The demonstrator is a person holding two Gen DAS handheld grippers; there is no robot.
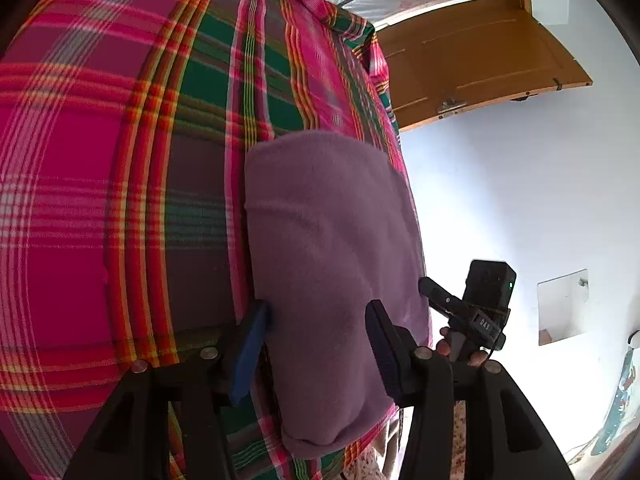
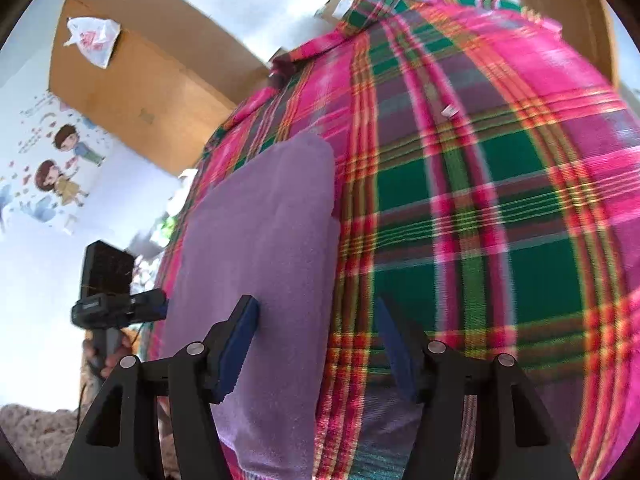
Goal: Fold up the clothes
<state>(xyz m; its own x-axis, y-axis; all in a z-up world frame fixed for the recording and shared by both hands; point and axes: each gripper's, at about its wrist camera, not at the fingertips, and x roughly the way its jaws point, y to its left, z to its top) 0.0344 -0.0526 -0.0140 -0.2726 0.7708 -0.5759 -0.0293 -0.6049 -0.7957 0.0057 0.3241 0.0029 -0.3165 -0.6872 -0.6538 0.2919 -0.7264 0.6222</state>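
Hovering over folded purple garment (image 1: 320, 240), jaws apart

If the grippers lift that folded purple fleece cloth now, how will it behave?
The folded purple fleece cloth probably sags: its rounded edges drape softly on the pink plaid sheet. Its fuzzy nap likely resists slipping. Layers look loose and may unfold if pinched at one corner.

Folded cloth (image 1: 324, 264): lies on the bedsheet (image 1: 120, 200), near its edge.
My left gripper (image 1: 318, 316): jaws apart, one on each side of the folded cloth.
My right gripper (image 2: 316, 320): beside the left, over the cloth's other edge.
Door (image 1: 472, 68): behind the bedsheet.
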